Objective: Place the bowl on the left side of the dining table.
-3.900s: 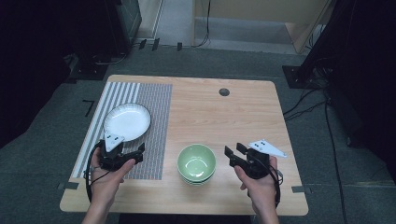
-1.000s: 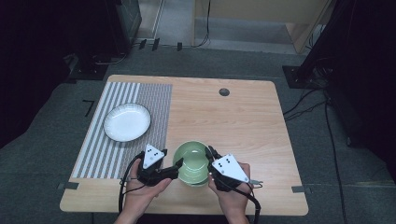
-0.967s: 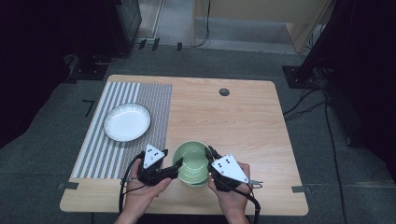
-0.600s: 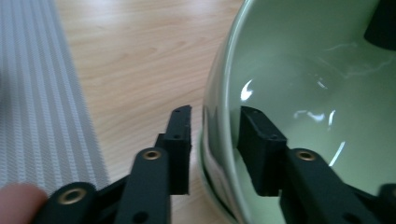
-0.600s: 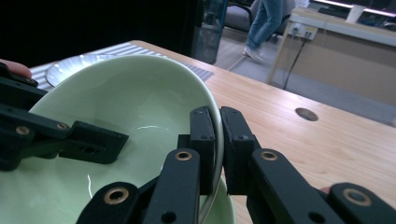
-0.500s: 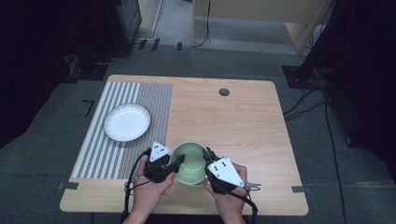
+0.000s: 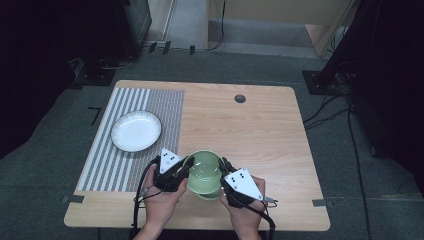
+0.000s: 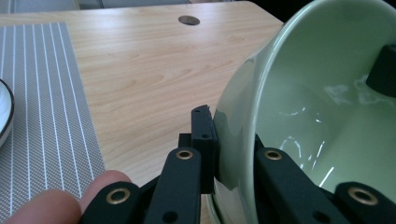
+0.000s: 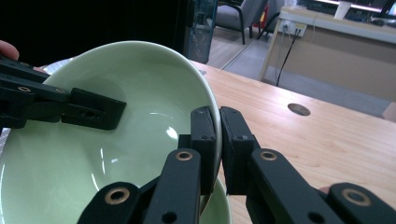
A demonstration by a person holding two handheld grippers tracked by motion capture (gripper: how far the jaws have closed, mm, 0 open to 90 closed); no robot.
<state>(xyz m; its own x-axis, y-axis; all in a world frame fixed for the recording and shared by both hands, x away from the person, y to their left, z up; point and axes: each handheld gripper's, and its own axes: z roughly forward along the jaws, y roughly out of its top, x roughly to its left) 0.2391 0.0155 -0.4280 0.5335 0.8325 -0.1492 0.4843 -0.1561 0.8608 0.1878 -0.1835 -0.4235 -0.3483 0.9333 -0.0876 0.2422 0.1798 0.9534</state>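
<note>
Both tongs are clamped on one pale green glazed ceramic bowl [image 7: 204, 169] at the near middle of the surface. The left tongs [image 7: 186, 167] pinch its left rim, one jaw inside and one outside the wall, as the left gripper view confirms on the bowl [image 8: 308, 116]. The right tongs [image 7: 224, 169] pinch the opposite rim; in the right gripper view the jaws stand close together on the rim of the bowl [image 9: 116, 135].

A second green bowl rim [image 9: 219, 205] shows beneath the held one, so the step in hand is judged to be lifting the top bowl off a stack. The held bowl sits tilted and appears raised off the lower one.

The next move calls for an even rise on both sides, so that the rim does not slip and the lower bowl is not dragged.

The surface is a light wooden table [image 7: 260, 125] with a dark round cable hole [image 7: 240, 98]. A grey striped woven placemat [image 7: 130, 155] covers its left part and carries a white round fluted plate [image 7: 136, 131], well apart from the bowls. The room around is dim, with grey carpet [image 7: 345, 150] and trailing cables.
</note>
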